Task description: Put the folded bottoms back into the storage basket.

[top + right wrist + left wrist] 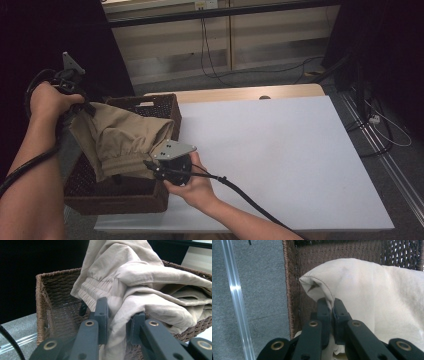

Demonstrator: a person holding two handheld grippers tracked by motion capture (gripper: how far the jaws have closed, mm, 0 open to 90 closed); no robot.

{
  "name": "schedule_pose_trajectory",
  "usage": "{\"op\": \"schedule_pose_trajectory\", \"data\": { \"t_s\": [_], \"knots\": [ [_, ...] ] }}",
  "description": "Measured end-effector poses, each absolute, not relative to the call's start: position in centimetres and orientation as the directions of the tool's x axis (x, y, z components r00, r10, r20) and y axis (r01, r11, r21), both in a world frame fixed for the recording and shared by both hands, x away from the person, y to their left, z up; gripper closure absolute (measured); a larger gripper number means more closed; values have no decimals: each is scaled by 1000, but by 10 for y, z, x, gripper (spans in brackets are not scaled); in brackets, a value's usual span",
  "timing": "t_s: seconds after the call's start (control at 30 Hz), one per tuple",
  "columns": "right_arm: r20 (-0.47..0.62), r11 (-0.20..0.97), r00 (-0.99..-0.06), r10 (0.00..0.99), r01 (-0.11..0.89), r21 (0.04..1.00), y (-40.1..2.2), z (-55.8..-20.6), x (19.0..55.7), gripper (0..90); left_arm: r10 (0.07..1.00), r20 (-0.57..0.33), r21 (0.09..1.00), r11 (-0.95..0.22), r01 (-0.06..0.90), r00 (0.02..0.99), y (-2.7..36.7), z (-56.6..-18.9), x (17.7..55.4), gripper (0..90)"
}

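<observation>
A beige garment with a gathered elastic band hangs over a brown wicker basket at the table's left end. My left gripper holds it up at the basket's far left corner; in the left gripper view the jaws are shut on a folded hem of the garment. At the basket's right rim, my right gripper is shut on a bunch of the same garment, which fills the gap between its pads. The basket looks dark inside.
The white table top spreads to the right of the basket. Grey floor and a metal rail lie left of the basket. Cables trail on the floor behind the table, and more to its right.
</observation>
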State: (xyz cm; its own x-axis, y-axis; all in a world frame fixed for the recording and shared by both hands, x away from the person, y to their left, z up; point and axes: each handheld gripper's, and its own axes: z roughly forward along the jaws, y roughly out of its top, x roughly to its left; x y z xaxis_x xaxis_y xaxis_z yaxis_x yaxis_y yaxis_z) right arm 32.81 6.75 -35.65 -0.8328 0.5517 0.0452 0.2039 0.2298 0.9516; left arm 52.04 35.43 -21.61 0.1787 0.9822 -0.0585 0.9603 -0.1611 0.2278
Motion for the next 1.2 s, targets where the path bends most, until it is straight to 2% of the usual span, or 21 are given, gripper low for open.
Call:
{"op": "schedule_pose_trajectory", "data": {
  "t_s": [0.83, 0.9, 0.93, 0.97, 1.0, 1.03, 1.07, 1.2],
  "knots": [
    [34, 265, -838, 545, 210, 941, 81, -360, 332, 736, 982, -42, 227, -169, 959, 183, 367, -230, 523, 866],
    [36, 270, -840, 541, 214, 939, 83, -361, 334, 677, 983, -35, 245, -166, 955, 180, 368, -232, 524, 865],
    [38, 284, -844, 535, 222, 933, 85, -362, 335, 587, 982, -18, 270, -177, 946, 189, 369, -233, 523, 861],
    [27, 302, -839, 544, 225, 926, 86, -362, 336, 456, 980, 10, 297, -195, 935, 201, 370, -237, 523, 831],
    [9, 312, -828, 560, 221, 924, 85, -362, 336, 397, 981, 20, 308, -188, 933, 191, 371, -241, 522, 676],
    [7, 313, -823, 568, 224, 923, 82, -361, 335, 354, 979, 21, 329, -198, 924, 202, 371, -245, 522, 462],
    [13, 293, -816, 578, 223, 930, 77, -360, 335, 300, 977, 20, 361, -205, 910, 212, 370, -247, 522, 333],
    [-6, 258, -791, 611, 193, 947, 54, -353, 334, 250, 967, 31, 397, -244, 885, 253, 367, -251, 518, 231]
  ]
}}
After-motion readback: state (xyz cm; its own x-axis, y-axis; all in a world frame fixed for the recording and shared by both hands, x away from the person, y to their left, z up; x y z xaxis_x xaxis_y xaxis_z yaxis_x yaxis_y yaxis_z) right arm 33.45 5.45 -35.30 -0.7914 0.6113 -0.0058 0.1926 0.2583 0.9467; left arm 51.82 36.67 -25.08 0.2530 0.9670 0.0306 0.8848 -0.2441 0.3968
